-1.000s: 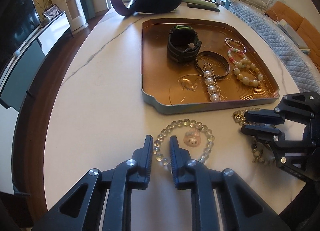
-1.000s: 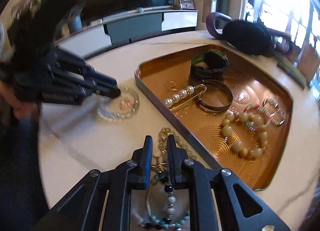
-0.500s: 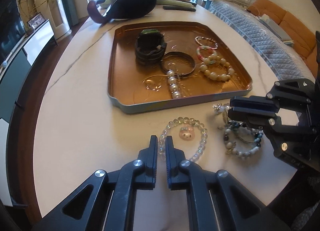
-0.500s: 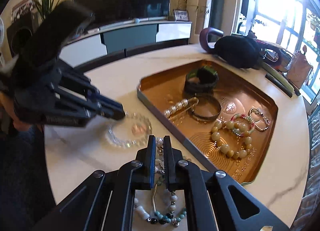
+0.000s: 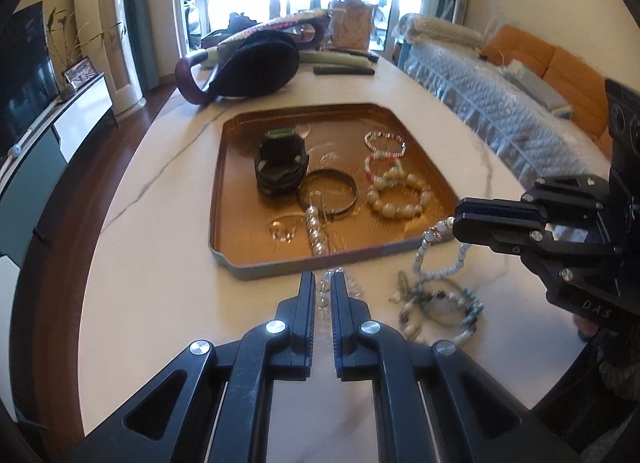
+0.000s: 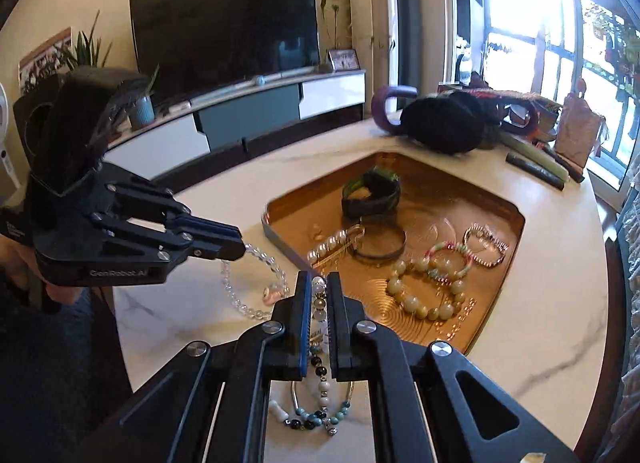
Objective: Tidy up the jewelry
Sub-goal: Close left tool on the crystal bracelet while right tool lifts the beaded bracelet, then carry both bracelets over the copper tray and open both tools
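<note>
The left gripper (image 5: 324, 283) is seen clenched on a clear crystal bead bracelet (image 6: 256, 287), which hangs from its tips just short of the copper tray (image 5: 304, 263), its pink charm low on the loop. The right gripper (image 6: 319, 283) is clamped on a mixed strand of white, black and turquoise beads (image 6: 320, 395); part of that strand is lifted, while the rest is left trailing on the marble table (image 5: 160, 263) just before the tray's near rim. Both sets of jaws have just been closing, each with its beads between them.

Inside the tray, nearest its front edge, a pearl pin (image 5: 318, 231) is laid. Behind the pin, a plain metal bangle (image 5: 328, 193) is placed, and to the right of it a bracelet of large cream beads (image 5: 400, 199). Further back in the tray, a dark watch with a green strap (image 5: 280, 163) is set on the left, and two slim pink-and-white bracelets (image 5: 386, 151) lie on the right.

Beyond the tray's far edge, a black bag with a maroon handle (image 5: 248, 67) is set on the table, with a dark remote-like bar (image 5: 344, 70) to its right. Nothing on the table stands between the held pieces and the tray.
</note>
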### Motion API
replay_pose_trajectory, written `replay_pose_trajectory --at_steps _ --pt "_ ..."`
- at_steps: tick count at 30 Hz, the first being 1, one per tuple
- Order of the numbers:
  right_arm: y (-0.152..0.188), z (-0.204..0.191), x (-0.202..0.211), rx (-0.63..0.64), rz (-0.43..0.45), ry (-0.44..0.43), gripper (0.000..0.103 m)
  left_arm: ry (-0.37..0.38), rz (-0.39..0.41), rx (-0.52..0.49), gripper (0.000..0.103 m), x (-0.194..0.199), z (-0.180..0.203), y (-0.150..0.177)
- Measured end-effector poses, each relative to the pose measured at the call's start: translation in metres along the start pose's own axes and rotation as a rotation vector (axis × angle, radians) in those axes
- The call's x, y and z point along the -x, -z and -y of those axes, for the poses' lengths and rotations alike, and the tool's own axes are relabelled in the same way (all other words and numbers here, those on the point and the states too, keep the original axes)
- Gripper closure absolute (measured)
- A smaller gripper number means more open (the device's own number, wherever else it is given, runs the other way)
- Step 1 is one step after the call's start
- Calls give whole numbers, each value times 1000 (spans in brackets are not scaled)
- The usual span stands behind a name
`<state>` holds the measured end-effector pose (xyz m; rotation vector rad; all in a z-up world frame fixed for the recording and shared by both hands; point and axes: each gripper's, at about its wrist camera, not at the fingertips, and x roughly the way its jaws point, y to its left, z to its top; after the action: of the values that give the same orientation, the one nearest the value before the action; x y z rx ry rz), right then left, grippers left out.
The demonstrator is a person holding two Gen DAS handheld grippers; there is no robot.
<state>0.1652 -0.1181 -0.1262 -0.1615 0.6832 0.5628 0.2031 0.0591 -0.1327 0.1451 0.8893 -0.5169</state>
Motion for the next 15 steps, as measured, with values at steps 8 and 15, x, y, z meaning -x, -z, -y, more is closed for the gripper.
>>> replay_pose_trajectory --at_steps 8,15 --pt "-13 4 17 -7 70 8 97 -1 92 46 95 14 0 -17" --pt "-22 1 28 -4 102 10 97 -12 135 42 95 16 12 -28"
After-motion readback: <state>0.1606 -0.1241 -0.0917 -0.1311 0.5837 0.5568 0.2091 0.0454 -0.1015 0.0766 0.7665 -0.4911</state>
